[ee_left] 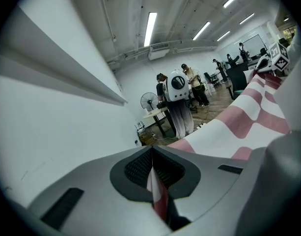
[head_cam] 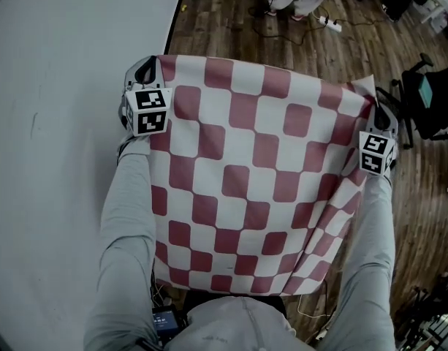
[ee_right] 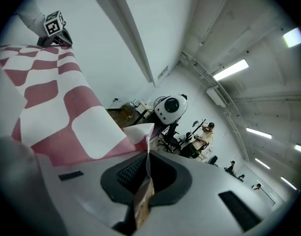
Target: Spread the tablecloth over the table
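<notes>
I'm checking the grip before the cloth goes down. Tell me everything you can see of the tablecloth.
The tablecloth is thin, pliant fabric, checked in dull red and white. It hangs spread in the air over the wooden floor, its far edge stretched between the left gripper and the right gripper, each shut on a corner. The near part sags, creased toward the right, and ends near the person's waist.

Reaching forward with left arm (head_cam: pixel 125 225) and right arm (head_cam: pixel 373 247), both in grey sleeves, nearly straight, well apart. Holding left gripper (head_cam: pixel 152 64) out at left, right gripper (head_cam: pixel 373 101) out at right, both pointing away from body. Clamping tablecloth (head_cam: pixel 253 167) edge on each side, jaws pressed together on thin fold of cloth in both gripper views.
</notes>
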Motion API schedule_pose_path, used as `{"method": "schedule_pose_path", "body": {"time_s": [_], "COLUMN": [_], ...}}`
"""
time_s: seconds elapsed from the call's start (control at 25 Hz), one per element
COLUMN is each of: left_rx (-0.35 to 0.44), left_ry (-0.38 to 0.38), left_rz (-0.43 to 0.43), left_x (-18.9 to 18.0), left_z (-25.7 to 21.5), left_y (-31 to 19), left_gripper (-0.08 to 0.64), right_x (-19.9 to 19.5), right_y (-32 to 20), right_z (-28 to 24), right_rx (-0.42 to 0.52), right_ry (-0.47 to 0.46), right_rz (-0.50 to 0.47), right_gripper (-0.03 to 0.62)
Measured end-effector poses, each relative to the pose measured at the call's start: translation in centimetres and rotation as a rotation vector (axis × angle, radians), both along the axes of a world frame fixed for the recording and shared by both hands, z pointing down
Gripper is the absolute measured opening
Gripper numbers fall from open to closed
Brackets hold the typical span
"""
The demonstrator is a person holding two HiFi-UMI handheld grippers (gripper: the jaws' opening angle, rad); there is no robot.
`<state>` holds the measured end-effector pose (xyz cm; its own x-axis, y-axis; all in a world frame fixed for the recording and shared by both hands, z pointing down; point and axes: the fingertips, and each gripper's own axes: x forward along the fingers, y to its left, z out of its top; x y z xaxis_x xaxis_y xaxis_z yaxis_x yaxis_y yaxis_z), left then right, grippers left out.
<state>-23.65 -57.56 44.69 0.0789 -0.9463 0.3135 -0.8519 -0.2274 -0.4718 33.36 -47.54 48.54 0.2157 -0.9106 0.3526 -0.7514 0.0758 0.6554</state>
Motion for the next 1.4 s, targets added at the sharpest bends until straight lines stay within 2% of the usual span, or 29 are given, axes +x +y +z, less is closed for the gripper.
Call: {"method": "schedule_pose_path", "body": {"time_s": [0.24,0.44,0.48,0.52,0.56,0.72,0.96,1.2,1.4], "left_rx": [-0.154,-0.268,-0.28,-0.287,-0.29,-0.274,-0.253,-0.258,-0.261], "left_ry": [0.009,0.03,0.04,0.051,0.058,0.046,0.074,0.089,0.125], "left_rz": [-0.038,-0.055,-0.06,-0.061,-0.055,-0.023,-0.02,-0.005,0.03], "left_x": [-1.0,-1.4,-1.6,-1.7,-1.6,-1.1,-2.4,-3.7,-3.1], "left_z": [7.5,11.8,12.3,12.5,12.6,12.1,9.8,6.6,4.0], "left_y": [0.8,2.2,2.5,2.8,3.1,4.3,6.9,12.1,17.6], "left_gripper": [0.025,0.026,0.032,0.052,0.075,0.084,0.084,0.084,0.084], "right_x": [-1.8,-3.6,-4.0,-4.4,-4.6,-4.8,-6.2,-8.6,-9.8], "right_y": [0.9,1.3,1.4,1.5,1.7,2.6,5.9,12.2,18.5], "right_z": [8.0,11.3,11.8,12.1,12.2,11.3,9.6,6.9,4.5], "right_rx": [-0.194,-0.308,-0.33,-0.348,-0.358,-0.348,-0.351,-0.337,-0.3], "right_ry": [-0.086,-0.186,-0.211,-0.235,-0.252,-0.248,-0.239,-0.229,-0.295], "right_rz": [-0.018,-0.038,-0.041,-0.043,-0.043,-0.046,-0.072,-0.105,-0.078], "right_gripper": [0.022,0.032,0.073,0.142,0.169,0.173,0.172,0.172,0.172]}}
